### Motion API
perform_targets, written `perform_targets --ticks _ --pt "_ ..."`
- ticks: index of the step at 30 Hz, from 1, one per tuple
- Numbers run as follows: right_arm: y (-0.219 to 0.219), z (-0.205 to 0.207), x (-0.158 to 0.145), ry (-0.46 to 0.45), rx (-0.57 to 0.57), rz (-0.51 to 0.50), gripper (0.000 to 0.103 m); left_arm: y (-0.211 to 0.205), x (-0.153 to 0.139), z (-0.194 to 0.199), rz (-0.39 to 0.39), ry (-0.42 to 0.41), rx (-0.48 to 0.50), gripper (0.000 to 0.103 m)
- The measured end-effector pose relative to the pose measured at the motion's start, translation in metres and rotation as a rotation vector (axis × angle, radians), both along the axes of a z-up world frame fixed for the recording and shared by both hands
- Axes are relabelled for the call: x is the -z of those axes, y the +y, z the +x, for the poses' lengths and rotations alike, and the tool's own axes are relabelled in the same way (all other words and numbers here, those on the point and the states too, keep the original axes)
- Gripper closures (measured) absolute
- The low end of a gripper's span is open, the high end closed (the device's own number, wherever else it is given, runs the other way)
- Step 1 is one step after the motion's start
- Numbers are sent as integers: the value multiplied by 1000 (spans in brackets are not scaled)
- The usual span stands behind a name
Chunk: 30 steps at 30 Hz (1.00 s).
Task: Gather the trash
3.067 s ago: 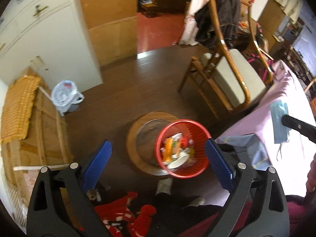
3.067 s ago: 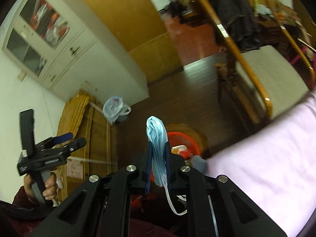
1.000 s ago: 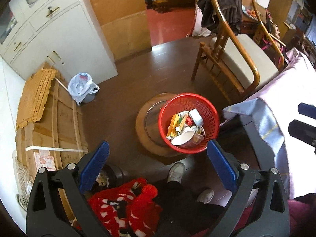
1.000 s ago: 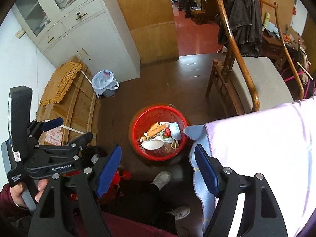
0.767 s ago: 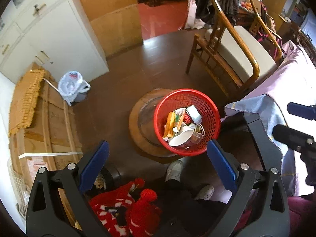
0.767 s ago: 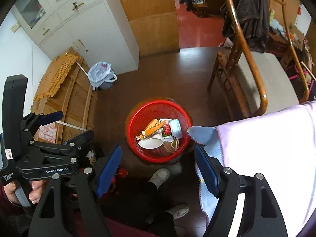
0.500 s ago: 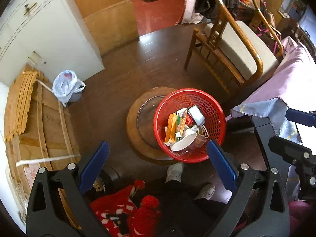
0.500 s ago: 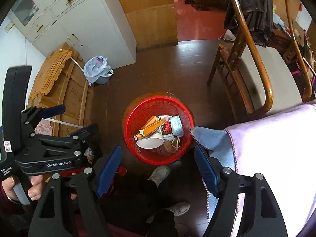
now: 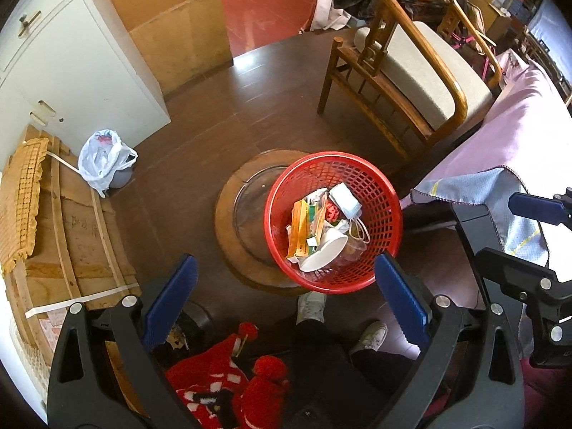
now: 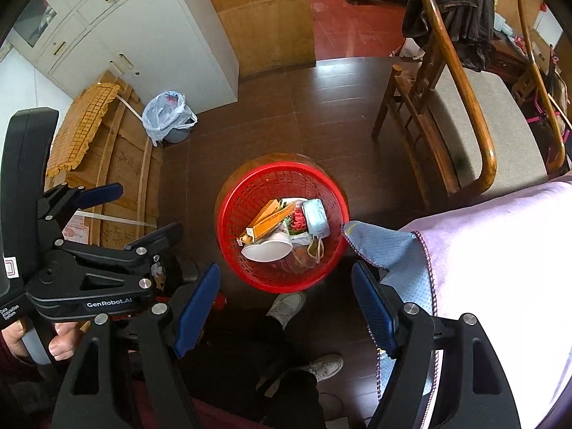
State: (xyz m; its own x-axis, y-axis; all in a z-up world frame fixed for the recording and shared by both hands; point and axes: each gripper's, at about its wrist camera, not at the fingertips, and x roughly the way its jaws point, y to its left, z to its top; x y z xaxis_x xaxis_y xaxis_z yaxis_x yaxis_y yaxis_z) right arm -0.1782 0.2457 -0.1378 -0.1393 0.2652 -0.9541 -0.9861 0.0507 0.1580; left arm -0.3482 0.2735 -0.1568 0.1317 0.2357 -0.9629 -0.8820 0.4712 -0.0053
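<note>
Both grippers point steeply down at the floor with blue pads spread wide and nothing between them: the left gripper (image 9: 286, 295) at the bottom of its own view, the right gripper (image 10: 286, 307) likewise. Just above the pads, in the centre of each frame, stands the red basket (image 10: 232, 214), holding a blue face mask (image 10: 316, 216), an orange box (image 10: 266, 218) and a white bowl (image 10: 266, 248). A pink-covered table (image 10: 500, 250) fills the right side.

Both the left gripper (image 9: 286, 296) and the right gripper (image 10: 286, 304) are held pointing steeply downward, blue-padded jaws spread wide and empty.
</note>
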Motion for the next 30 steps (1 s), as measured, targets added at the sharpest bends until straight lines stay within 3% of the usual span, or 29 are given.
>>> perform_targets --ticks 30 --pt "-7 16 -7 -14 -2 47 28 -4 -20 14 44 9 -7 8"
